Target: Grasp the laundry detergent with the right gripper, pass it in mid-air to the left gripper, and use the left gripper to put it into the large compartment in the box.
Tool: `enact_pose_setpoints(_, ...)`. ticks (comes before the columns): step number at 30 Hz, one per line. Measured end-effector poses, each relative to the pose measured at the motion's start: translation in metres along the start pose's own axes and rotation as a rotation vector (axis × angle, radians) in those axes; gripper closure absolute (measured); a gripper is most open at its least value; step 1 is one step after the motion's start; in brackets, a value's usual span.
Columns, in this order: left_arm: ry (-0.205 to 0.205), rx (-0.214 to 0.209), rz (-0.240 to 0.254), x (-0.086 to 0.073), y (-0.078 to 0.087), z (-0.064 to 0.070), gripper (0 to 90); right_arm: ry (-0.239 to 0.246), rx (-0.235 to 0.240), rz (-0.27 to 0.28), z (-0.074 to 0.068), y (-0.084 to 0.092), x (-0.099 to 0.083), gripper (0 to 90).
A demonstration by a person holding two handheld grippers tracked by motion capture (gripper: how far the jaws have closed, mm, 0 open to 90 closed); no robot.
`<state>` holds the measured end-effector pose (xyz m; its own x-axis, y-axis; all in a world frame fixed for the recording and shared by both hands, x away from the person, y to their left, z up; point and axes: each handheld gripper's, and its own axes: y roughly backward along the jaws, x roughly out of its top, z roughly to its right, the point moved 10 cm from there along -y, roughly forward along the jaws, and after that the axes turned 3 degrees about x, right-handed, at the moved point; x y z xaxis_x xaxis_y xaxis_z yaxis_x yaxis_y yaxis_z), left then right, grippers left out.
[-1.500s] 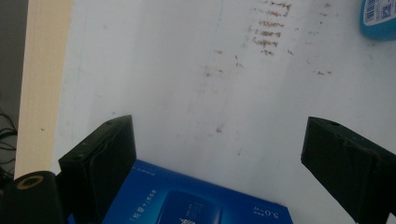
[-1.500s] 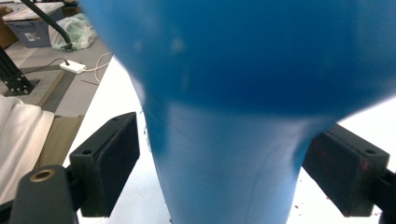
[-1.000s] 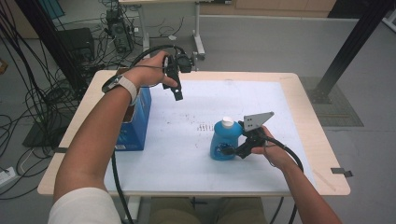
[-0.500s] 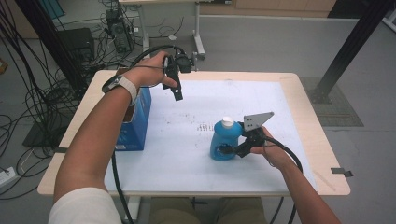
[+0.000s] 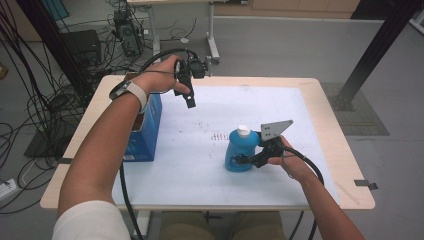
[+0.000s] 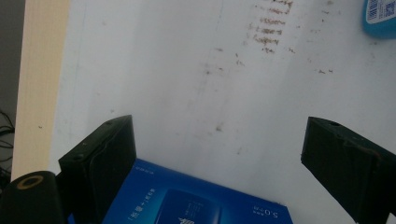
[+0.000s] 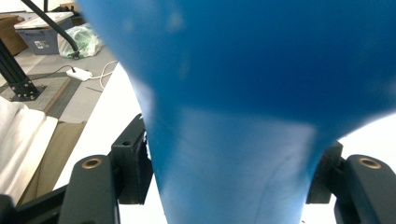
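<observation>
- Across the pale surface (image 5: 310, 125) in the high view stand two things, one blue box (image 5: 147, 132) near its left edge and one blue bottle (image 5: 239, 152) with a white cap right of the middle, well apart from each other.
- Over the box's far end the person's left hand holds the left tool (image 5: 189, 100) in the air, pointing down; its jaws stand apart with nothing between them.
- From the left tool's own view come details that the high view lacks: the box's printed top (image 6: 196, 205) lies below the spread jaws, faint brown marks speckle the surface (image 6: 187, 84), and a corner of the bottle's label (image 6: 380, 16) sits at the upper right.
- At the bottle's right side the right tool (image 5: 248, 159) meets its lower body.
- Seen from the right tool's view, the bottle (image 7: 233, 140) stands close up between the two jaws, each pressed against a side of its narrow part.
- Against the earlier frames, both hands, the box and the bottle keep their places; the right tool's jaws have just been closing, and they are now clamped on the bottle.
</observation>
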<state>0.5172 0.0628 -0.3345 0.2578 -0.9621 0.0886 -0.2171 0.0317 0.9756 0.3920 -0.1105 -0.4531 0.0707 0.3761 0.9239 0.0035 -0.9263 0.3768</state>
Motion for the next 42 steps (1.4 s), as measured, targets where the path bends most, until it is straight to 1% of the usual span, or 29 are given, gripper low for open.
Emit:
enact_pose_setpoints(6, 0.001, 0.000, -0.001, 0.0003, -0.0005, -0.0002, 10.6, 0.003, 0.007, 0.002, -0.0007, 0.0003, -0.0002, 39.1)
enact_pose_setpoints(10, 0.000, -0.001, 0.000, 0.0005, -0.0008, -0.0004, 10.6, 0.009, 0.012, 0.003, -0.0011, 0.0001, -0.0002, 39.9)
enact_pose_setpoints(15, 0.002, 0.000, 0.000, -0.0002, -0.0010, -0.0009, 10.6, 0.006, 0.018, 0.012, -0.0009, 0.0002, -0.0005, 40.2)
enact_pose_setpoints(17, 0.009, -0.001, 0.004, -0.0002, -0.0010, -0.0004, 10.7, 0.009, 0.017, 0.010, -0.0009, 0.0001, -0.0004, 40.3)
enact_pose_setpoints(18, 0.002, 0.000, -0.001, -0.0007, -0.0005, -0.0007, 10.6, 0.011, 0.017, 0.010, -0.0009, 0.0001, -0.0004, 40.4)
enact_pose_setpoints(19, 0.007, -0.001, 0.003, -0.0004, -0.0006, -0.0003, 10.6, 0.011, 0.018, 0.010, -0.0008, 0.0002, -0.0005, 40.4)
enact_pose_setpoints(22, 0.003, -0.001, 0.002, -0.0005, -0.0005, -0.0002, 10.6, 0.014, 0.019, 0.009, -0.0007, 0.0001, -0.0004, 40.4)
enact_pose_setpoints(29, 0.008, -0.003, 0.005, 0.0000, -0.0004, 0.0004, 10.7, 0.002, 0.022, 0.007, -0.0011, 0.0003, -0.0009, 40.3)
enact_pose_setpoints(32, 0.004, -0.002, 0.004, -0.0001, -0.0006, 0.0007, 10.6, 0.007, 0.031, -0.001, -0.0011, 0.0008, -0.0015, 40.5)
enact_pose_setpoints(33, -0.001, -0.002, 0.001, -0.0004, -0.0003, 0.0003, 10.6, 0.011, 0.030, 0.000, -0.0012, 0.0002, -0.0013, 40.5)
enact_pose_setpoints(42, -0.001, -0.002, 0.001, 0.0002, -0.0007, 0.0006, 10.7, 0.012, 0.029, -0.007, -0.0013, 0.0005, -0.0016, 40.4)
